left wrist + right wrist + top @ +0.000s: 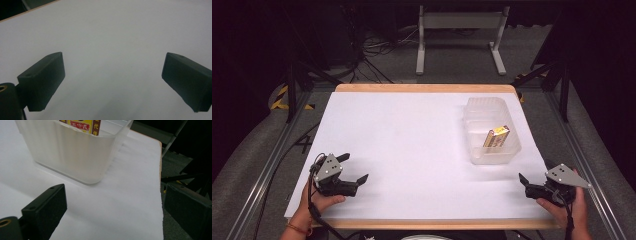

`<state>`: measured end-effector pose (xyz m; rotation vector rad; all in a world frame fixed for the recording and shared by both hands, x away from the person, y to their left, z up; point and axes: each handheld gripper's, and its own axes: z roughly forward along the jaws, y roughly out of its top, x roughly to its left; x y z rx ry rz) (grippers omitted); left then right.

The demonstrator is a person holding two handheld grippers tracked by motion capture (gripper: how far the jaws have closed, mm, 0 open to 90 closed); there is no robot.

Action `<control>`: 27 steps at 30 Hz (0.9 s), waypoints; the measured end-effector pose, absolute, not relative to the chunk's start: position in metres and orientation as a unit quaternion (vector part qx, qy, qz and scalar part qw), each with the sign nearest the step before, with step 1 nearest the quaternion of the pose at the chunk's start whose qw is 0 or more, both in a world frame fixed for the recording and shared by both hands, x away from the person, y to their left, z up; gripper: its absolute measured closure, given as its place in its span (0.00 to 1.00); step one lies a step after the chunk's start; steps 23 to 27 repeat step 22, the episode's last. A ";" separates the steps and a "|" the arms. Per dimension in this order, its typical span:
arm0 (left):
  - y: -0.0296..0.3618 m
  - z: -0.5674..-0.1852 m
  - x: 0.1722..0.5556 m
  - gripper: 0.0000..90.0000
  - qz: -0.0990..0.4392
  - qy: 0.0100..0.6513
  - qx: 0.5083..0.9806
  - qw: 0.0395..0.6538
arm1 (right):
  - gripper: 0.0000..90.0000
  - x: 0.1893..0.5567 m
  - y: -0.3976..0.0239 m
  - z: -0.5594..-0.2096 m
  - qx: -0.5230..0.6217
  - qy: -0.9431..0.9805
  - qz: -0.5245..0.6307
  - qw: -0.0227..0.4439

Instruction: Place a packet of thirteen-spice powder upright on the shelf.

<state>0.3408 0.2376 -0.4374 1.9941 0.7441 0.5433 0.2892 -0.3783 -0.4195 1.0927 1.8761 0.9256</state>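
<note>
Both grippers sit low in the high view with nothing between their jaws: the left gripper [355,169] at the lower left over bare white table [402,145], the right gripper [534,179] at the lower right, each with its jaws spread wide. The yellow packet [496,136] leans inside the translucent plastic container [477,112] at the right of centre, well apart from the left gripper and near the right one. In the right gripper view the container [75,155] fills the upper left, the packet [82,125] peeking above its rim. This looks like a resting point between steps; a next move would likely call for the right gripper to rise over the rim and descend onto the packet.
</note>
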 end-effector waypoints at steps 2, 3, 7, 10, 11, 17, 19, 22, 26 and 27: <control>0.236 -0.438 0.342 0.06 0.217 0.304 0.808 0.455 | 0.06 0.289 -0.378 -0.420 0.427 0.736 0.363 0.380; 0.236 -0.438 0.342 0.06 0.218 0.305 0.808 0.454 | 0.07 0.289 -0.378 -0.421 0.428 0.737 0.364 0.376; 0.235 -0.438 0.343 0.06 0.221 0.304 0.810 0.450 | 0.07 0.289 -0.377 -0.420 0.426 0.740 0.365 0.372; 0.235 -0.438 0.346 0.06 0.220 0.306 0.810 0.450 | 0.07 0.287 -0.376 -0.419 0.424 0.741 0.365 0.371; 0.235 -0.438 0.347 0.06 0.221 0.306 0.810 0.449 | 0.07 0.287 -0.376 -0.419 0.425 0.740 0.367 0.371; 0.235 -0.437 0.347 0.06 0.219 0.307 0.808 0.453 | 0.07 0.289 -0.375 -0.421 0.426 0.744 0.367 0.361; 0.235 -0.436 0.347 0.06 0.220 0.308 0.806 0.455 | 0.07 0.289 -0.374 -0.420 0.425 0.744 0.366 0.363; 0.235 -0.436 0.347 0.06 0.221 0.310 0.806 0.453 | 0.07 0.288 -0.374 -0.420 0.423 0.744 0.372 0.359; 0.235 -0.436 0.347 0.06 0.221 0.310 0.806 0.453 | 0.07 0.288 -0.374 -0.420 0.423 0.744 0.372 0.359; 0.235 -0.436 0.347 0.06 0.221 0.310 0.806 0.453 | 0.07 0.288 -0.374 -0.420 0.423 0.744 0.372 0.359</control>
